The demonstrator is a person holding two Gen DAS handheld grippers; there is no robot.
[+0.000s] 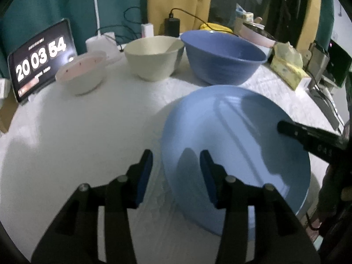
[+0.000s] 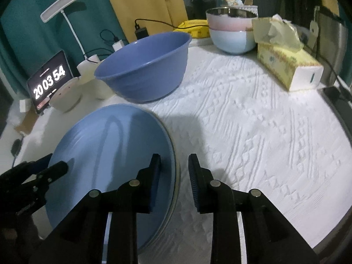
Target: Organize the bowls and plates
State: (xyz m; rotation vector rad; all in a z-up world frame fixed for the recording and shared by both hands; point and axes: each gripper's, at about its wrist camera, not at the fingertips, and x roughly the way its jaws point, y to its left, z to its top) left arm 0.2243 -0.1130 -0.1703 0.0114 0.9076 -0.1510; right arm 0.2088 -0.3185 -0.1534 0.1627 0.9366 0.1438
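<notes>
So the thing everything hangs on here is that the light blue plate (image 1: pixel 237 151) sits between your two grippers, each one straddling an opposite edge of it. Your left gripper (image 1: pixel 176 171) has its jaws apart with the plate's left rim running up between the pads, one pad over the tablecloth (image 1: pixel 88 143), the other over the plate. Your right gripper (image 2: pixel 173 176) mirrors that on the plate's right rim. Neither pair looks to be pinching anything; there's a gap to the rim on both sides. The plate is round, so no long axis to worry about, and both hands are about equally near. It lies near the front of the table, with the dark blue bowl (image 1: pixel 222 57) just behind it and the cream bowl (image 1: pixel 154 57) and pink-lined bowl (image 1: pixel 80 74) further left.
</notes>
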